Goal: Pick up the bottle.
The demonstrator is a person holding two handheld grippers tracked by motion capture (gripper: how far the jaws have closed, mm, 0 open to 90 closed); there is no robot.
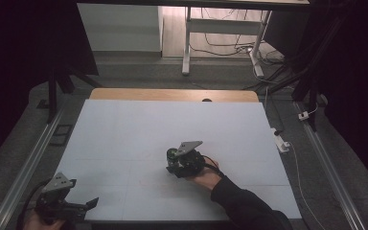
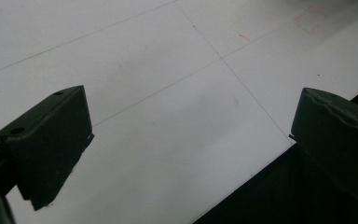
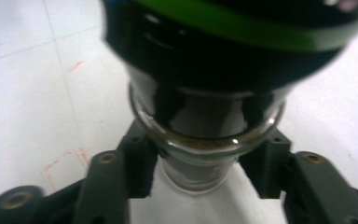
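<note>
A small dark glass bottle (image 1: 171, 155) with a green band (image 3: 242, 28) stands near the middle of the white table (image 1: 139, 129). My right gripper (image 1: 175, 163) comes at it from the right and is shut on the bottle (image 3: 200, 116), with one jaw pressed on each side of its narrow glass part. My left gripper (image 1: 84, 207) rests at the table's front left corner. Its two black jaws stand wide apart in the left gripper view, so that gripper (image 2: 191, 135) is open with only bare table between them.
Thin pencil lines and faint red marks (image 2: 310, 21) cross the white surface. A wooden strip (image 1: 172, 94) runs along the far edge. A white power strip (image 1: 281, 141) lies off the table's right side, and metal rails (image 1: 26, 165) flank both sides.
</note>
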